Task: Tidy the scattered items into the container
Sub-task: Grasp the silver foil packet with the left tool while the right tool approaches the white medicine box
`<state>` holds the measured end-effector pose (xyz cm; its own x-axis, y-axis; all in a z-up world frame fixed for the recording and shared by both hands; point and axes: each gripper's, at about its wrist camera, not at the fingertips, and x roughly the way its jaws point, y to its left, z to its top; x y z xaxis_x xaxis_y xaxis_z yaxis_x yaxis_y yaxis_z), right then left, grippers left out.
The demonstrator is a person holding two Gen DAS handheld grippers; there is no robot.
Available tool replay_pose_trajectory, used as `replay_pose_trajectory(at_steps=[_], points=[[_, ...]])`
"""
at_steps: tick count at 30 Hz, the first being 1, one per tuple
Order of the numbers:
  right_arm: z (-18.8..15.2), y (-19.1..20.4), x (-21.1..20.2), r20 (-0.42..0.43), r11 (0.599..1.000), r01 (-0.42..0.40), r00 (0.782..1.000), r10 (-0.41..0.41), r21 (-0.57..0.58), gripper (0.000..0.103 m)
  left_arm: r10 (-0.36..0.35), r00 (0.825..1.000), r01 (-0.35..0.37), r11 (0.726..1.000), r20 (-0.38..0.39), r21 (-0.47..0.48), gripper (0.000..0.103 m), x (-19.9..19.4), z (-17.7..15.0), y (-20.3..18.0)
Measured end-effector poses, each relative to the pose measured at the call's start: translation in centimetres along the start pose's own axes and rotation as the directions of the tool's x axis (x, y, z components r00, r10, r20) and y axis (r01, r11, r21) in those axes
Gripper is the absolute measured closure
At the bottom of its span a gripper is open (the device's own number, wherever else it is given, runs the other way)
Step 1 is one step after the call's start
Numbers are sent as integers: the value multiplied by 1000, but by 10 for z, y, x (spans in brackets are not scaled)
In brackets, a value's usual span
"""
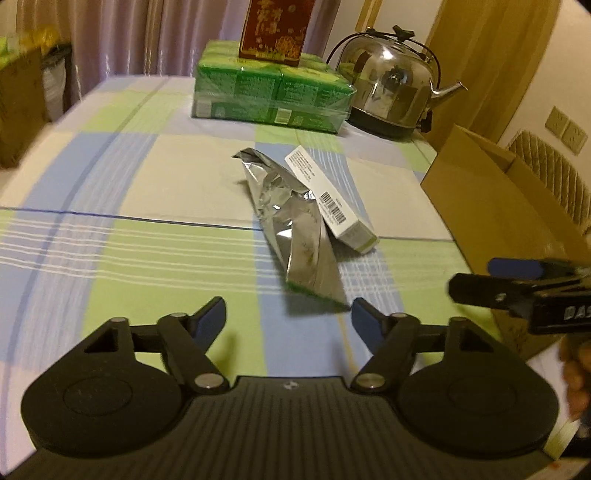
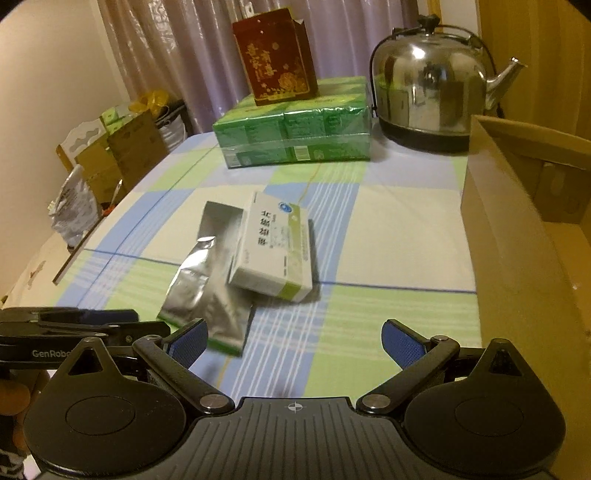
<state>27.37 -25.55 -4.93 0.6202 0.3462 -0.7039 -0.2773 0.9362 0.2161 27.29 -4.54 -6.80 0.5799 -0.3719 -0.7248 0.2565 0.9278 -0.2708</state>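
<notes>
A crumpled silver foil pouch [image 1: 291, 221] [image 2: 210, 280] lies on the checked tablecloth, and a white medicine box [image 1: 328, 199] [image 2: 275, 247] rests partly on its right side. An open brown cardboard box [image 1: 498, 206] [image 2: 517, 240] stands at the table's right edge. My left gripper [image 1: 288, 317] hovers open just short of the pouch's near corner, with nothing between its blue pads. My right gripper [image 2: 293, 332] is open too, nearer than both items and a little to their right. Each gripper shows in the other's view: the right [image 1: 476, 278], the left [image 2: 147, 322].
At the back of the table a green shrink-wrapped pack of cartons [image 1: 273, 96] carries a red box [image 1: 275, 29]. A steel kettle [image 1: 388, 85] stands to its right. Cardboard boxes and bags [image 2: 122, 147] crowd the floor beyond the table's left edge.
</notes>
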Motion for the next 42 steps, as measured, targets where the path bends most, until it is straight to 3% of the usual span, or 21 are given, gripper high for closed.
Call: replay_pose_trajectory(at_steps=[4,8,11,16,21,26,32,33,35,39,42], points=[[7,-4,15,-2,1000,-4,1000,4,7,5,-28,1000,28,999,-6,-28,54,18,9,6],[11,-4,28,-7,1000,-7,1000,7,8,5,-31,999,31,999,-19,-22,79,33,12,8],[15,-2,39,-9,1000,-16,1000,16,12,5,-62,998,61,997,-25,-47,90,40,11,13],[22,3,60,-13,999,-31,999,31,20,5,-38,999,38,999,-5,-19,92,32,7,18],[27,12,82,-26,999,-38,999,38,17,5,29,1000,-29,999,13,40,92,18,5,27],[31,22,98,-35,1000,-12,999,12,12,5,117,992,-120,988,36,96,99,7,5,36],[31,34,115,-59,1000,14,998,-14,2,6,123,991,-128,984,50,127,99,6,3,37],[31,34,117,-64,1000,24,998,-24,-1,9,119,992,-125,984,52,129,99,6,3,37],[30,34,119,-72,999,35,997,-35,-6,26,110,993,-115,986,49,121,94,7,1,38],[27,34,113,-73,998,56,996,-59,-40,31,103,993,-109,987,50,117,89,8,0,40],[23,32,104,-82,995,73,994,-78,-68,31,102,993,-108,987,53,120,75,7,1,39]])
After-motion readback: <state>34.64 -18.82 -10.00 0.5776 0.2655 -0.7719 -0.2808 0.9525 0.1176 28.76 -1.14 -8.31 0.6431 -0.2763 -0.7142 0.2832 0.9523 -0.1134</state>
